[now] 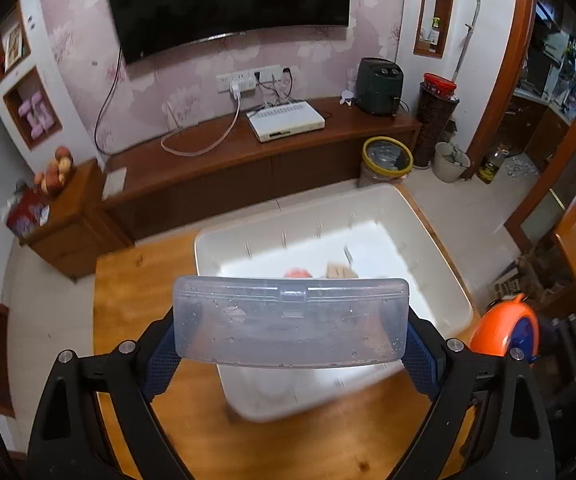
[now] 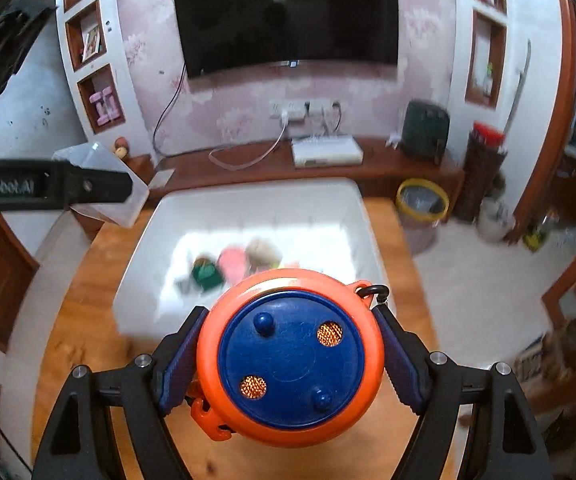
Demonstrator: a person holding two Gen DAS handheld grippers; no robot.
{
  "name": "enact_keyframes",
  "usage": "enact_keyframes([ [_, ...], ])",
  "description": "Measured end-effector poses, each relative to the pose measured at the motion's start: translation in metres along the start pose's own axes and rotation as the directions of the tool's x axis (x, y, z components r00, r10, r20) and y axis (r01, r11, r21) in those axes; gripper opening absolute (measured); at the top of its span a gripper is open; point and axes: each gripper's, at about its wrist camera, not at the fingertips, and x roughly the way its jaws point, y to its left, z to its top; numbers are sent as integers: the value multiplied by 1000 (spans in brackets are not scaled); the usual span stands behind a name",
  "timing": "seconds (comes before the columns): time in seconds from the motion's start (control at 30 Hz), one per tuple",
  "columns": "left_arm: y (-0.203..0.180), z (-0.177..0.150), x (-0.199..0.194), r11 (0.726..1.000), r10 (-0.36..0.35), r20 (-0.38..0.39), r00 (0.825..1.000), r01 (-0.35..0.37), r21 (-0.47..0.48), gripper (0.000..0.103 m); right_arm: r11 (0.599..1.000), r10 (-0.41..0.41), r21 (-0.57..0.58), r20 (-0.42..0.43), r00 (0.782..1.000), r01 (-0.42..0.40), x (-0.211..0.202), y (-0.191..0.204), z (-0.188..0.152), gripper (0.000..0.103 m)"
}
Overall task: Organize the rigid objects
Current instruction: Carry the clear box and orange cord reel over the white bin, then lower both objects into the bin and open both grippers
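Both grippers are loaded and held above the white bin (image 2: 247,208), which stands on the wooden table (image 1: 135,280); the step in hand appears to be carrying two rigid items to the bin for deposit. The left gripper (image 1: 290,344) pinches a clear plastic box (image 1: 290,322) across its width, blue pads (image 1: 163,356) pressed on both ends, jaws standing wide because the box is wide. The box sits level between the fingers, directly over the near edge of the bin in the left wrist view. The right gripper (image 2: 288,364) clamps an orange and blue round case (image 2: 290,358) at its sides, the blue face turned toward the camera; a small black ring (image 2: 376,292) hangs at its upper right lug. The case lies over the table just short of the bin's near wall. Inside the bin, blurred, lie a green item (image 2: 205,274), a pink item (image 2: 233,262) and a tan one (image 2: 261,252); their identity cannot be told. The left gripper also shows at the left edge of the right wrist view, well apart from the case. In my judgement the next move calls for bringing each item forward over a bare part of the bin floor, lowering it clear of the contents, then spreading the jaws. Risk noted: the clear box is smooth and may slip if tilted.
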Motion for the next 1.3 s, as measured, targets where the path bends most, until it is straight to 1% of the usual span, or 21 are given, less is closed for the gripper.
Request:
enact_keyframes([
  [0.1, 3, 19, 29, 1000, 9, -28, 1000, -9, 0, 93, 999, -47, -13, 15, 999, 47, 20, -3, 26, 81],
  [0.2, 8, 28, 71, 999, 48, -76, 996, -49, -5, 93, 994, -107, -39, 7, 994, 107, 52, -6, 41, 81],
  [0.27, 13, 27, 105, 997, 72, -131, 989, -73, -6, 93, 990, -134, -55, -23, 991, 133, 75, -9, 45, 81],
  [0.33, 18, 23, 128, 996, 85, -180, 980, -88, -10, 93, 984, -163, -78, -63, 985, 158, 103, -11, 45, 81],
  [0.4, 22, 18, 153, 994, 103, -235, 966, -109, -11, 93, 976, -199, -110, -111, 974, 187, 125, -13, 41, 81],
  [0.5, 25, 12, 175, 992, 117, -281, 952, -126, -14, 93, 967, -231, -147, -169, 958, 207, 148, -15, 32, 81],
  [0.63, 23, 7, 190, 991, 132, -304, 943, -134, 14, 93, 954, -261, -202, -194, 946, 222, 160, -13, 27, 81],
  [0.7, 22, 5, 195, 991, 135, -316, 939, -135, 22, 93, 945, -280, -232, -216, 935, 230, 168, -10, 23, 81],
  [0.8, 20, 2, 200, 990, 137, -325, 936, -136, 26, 93, 917, -334, -295, -202, 921, 268, 173, -2, 21, 81],
  [0.97, 20, 1, 203, 988, 152, -327, 933, -147, 39, 93, 905, -353, -323, -210, 912, 276, 178, 6, 19, 82],
  [1.03, 21, 0, 203, 989, 147, -329, 933, -141, 42, 93, 905, -352, -326, -211, 912, 274, 179, 7, 21, 82],
  [1.1, 21, 0, 203, 990, 138, -334, 933, -130, 46, 94, 906, -344, -326, -200, 917, 269, 177, 9, 22, 83],
  [1.23, 19, -5, 203, 988, 151, -357, 922, -137, 65, 94, 908, -327, -330, -179, 928, 257, 170, 16, 23, 83],
  [1.27, 18, -7, 202, 988, 151, -359, 921, -137, 66, 95, 910, -322, -327, -175, 930, 254, 167, 18, 23, 83],
  [1.3, 18, -8, 198, 989, 150, -353, 923, -134, 68, 97, 914, -314, -321, -173, 933, 248, 165, 19, 24, 83],
])
